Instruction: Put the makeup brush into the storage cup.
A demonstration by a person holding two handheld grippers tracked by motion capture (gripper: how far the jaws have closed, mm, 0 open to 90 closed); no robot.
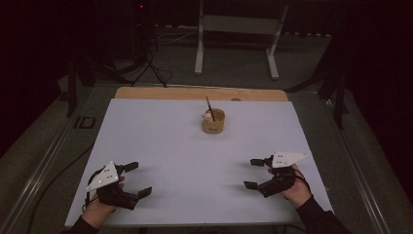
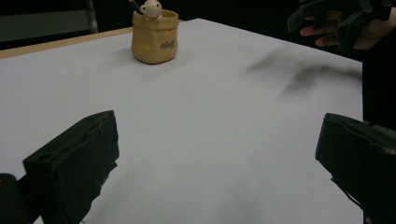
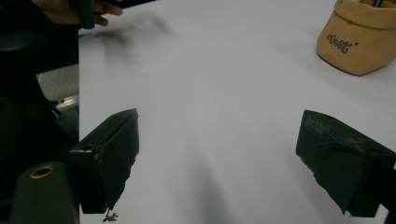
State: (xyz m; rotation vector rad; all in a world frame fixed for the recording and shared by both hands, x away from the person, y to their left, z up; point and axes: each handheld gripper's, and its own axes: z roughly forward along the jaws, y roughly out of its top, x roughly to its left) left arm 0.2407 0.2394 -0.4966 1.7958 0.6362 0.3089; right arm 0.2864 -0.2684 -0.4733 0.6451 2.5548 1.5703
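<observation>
A tan sack-shaped pot [image 1: 213, 122] stands on the white table top [image 1: 170, 141], toward the back middle, with a dark pencil [image 1: 209, 106] and a small white figure [image 1: 208, 116] sticking out of it. The left gripper view has the pot [image 2: 154, 38] far ahead; the right gripper view has it [image 3: 358, 41] at the upper right. My left gripper [image 1: 138, 178] rests open near the front left corner. My right gripper [image 1: 253, 173] rests open near the front right. Both are far from the pot, jaws empty.
A wooden strip [image 1: 195, 92] edges the table's far side. Beyond it stand a white metal frame [image 1: 238, 29] and a tripod [image 1: 148, 63] on the dark floor. Cables [image 1: 48, 180] trail along the floor at the left.
</observation>
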